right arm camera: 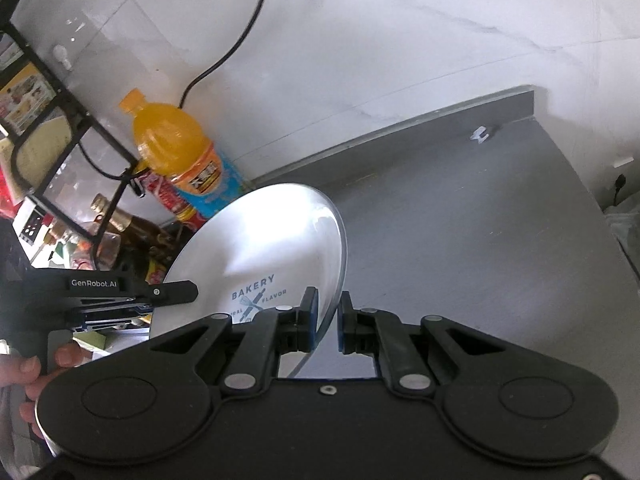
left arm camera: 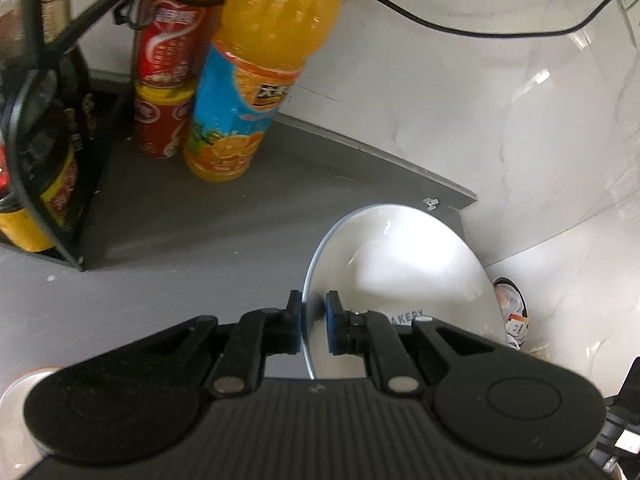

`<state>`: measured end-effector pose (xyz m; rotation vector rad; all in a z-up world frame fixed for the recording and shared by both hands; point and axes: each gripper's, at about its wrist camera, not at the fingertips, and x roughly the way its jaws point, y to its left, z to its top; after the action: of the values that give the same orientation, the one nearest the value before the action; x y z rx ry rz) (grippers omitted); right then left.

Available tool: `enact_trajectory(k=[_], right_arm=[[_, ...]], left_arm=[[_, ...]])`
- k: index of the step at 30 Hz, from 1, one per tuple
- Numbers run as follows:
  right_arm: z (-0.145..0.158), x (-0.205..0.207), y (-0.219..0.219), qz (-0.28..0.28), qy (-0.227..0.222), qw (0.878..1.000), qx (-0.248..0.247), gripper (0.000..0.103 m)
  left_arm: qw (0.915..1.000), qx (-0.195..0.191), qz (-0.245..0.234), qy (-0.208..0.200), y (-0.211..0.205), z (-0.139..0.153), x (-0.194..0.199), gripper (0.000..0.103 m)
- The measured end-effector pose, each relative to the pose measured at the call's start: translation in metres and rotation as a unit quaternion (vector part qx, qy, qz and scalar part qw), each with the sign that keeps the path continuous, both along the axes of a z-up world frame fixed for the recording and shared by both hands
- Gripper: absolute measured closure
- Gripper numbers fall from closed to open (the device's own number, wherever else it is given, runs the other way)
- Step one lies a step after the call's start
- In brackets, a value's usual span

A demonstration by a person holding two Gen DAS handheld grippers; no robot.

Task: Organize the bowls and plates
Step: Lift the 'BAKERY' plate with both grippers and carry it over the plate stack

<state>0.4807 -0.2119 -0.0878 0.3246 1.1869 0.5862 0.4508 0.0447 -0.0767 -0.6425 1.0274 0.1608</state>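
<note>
Both tools, left tool (left arm camera: 313, 318) and right tool (right arm camera: 328, 318), are pinching one white plate's (right arm camera: 256, 248) rims; uneven pulling risks it slipping onto the counter (right arm camera: 460, 216).

plate (right arm camera: 260, 248) above counter (right arm camera: 480, 240), rim between both claws; bottle (left arm camera: 256, 76) behind, cans (left arm camera: 168, 76) left of it

Glossy white marble wall (right arm camera: 400, 40) behind grey countertop (right arm camera: 480, 240).

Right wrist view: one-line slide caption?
Right gripper and left gripper clamp opposite rims of a round white "BAKERY" plate above the grey countertop.
</note>
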Motion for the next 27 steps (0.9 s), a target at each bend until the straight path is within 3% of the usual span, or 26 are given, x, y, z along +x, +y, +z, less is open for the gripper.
enact_trajectory(k=[11, 27], right_arm=[[0.014, -0.031, 0.029, 0.029, -0.017, 0.999, 0.018, 0.093], [0.018, -0.09, 0.075, 0.106, -0.022, 0.994, 0.02, 0.093]], left_arm=[[0.9997, 0.001, 0.022, -0.009, 0.028, 0.01, -0.045, 0.094], [0.9977, -0.012, 0.066, 0.012, 0.064, -0.002, -0.137, 0.093]])
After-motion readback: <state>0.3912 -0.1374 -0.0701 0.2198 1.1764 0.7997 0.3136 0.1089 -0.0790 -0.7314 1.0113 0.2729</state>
